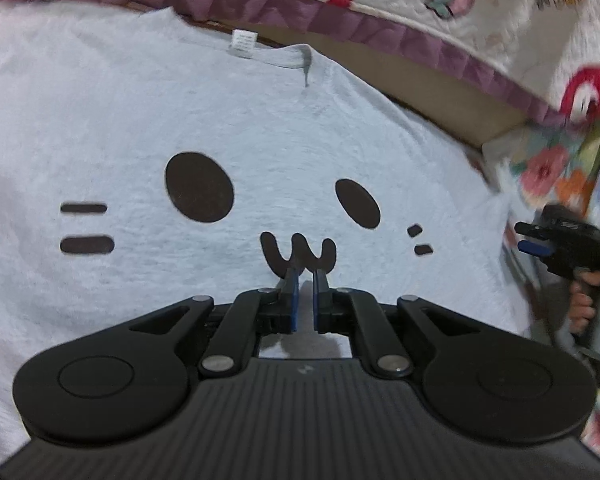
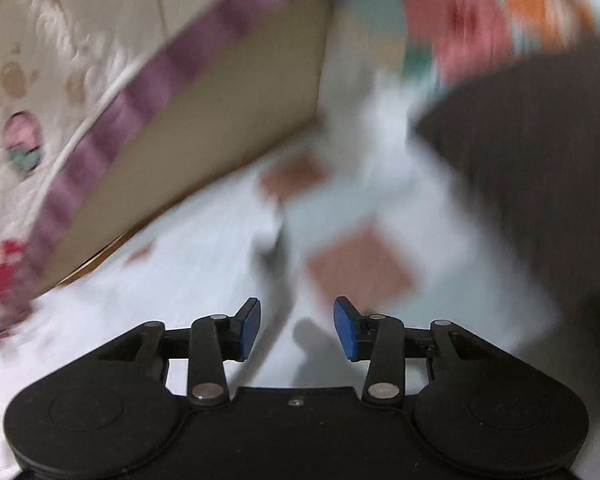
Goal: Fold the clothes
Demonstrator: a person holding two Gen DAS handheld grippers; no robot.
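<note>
A light grey T-shirt with a dark cat-face print lies flat and face up, its collar and white label at the far side. My left gripper hovers over the printed mouth with its blue pads almost together and nothing between them. My right gripper shows at the shirt's right edge, held by a hand. In the right wrist view, which is motion-blurred, the right gripper stands open and empty over pale cloth.
A quilt with a purple border hangs over a beige bed side behind the shirt. Floral fabric lies to the right. White bedding with pink squares and a dark blurred shape fill the right wrist view.
</note>
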